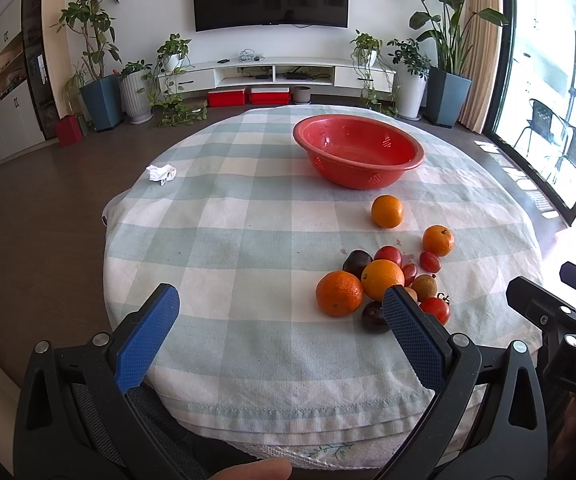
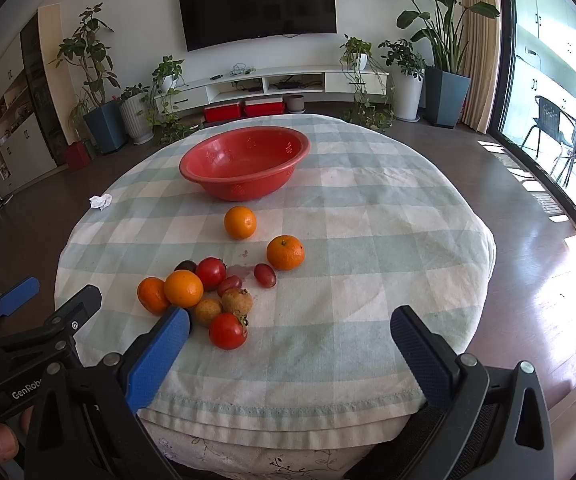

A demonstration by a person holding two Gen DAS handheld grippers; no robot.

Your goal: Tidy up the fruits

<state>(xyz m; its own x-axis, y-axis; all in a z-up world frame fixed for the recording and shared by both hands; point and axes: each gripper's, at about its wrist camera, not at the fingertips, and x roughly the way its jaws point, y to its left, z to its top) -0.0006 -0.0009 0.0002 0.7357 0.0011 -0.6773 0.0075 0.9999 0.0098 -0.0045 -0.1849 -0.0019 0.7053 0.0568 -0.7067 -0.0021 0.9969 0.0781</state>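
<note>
Glossy round fruits (image 2: 208, 292) — oranges, red tomatoes, dark plums, rough brown longans — cluster on the checked cloth (image 2: 368, 240) near the table's front edge; two oranges lie apart toward the perforated red plastic bowl (image 2: 244, 162). Left gripper (image 1: 280, 312) and right gripper (image 2: 288, 326) hang spread wide, empty. One plum is half hidden behind a blue pad. Bare cloth lies right.
</note>
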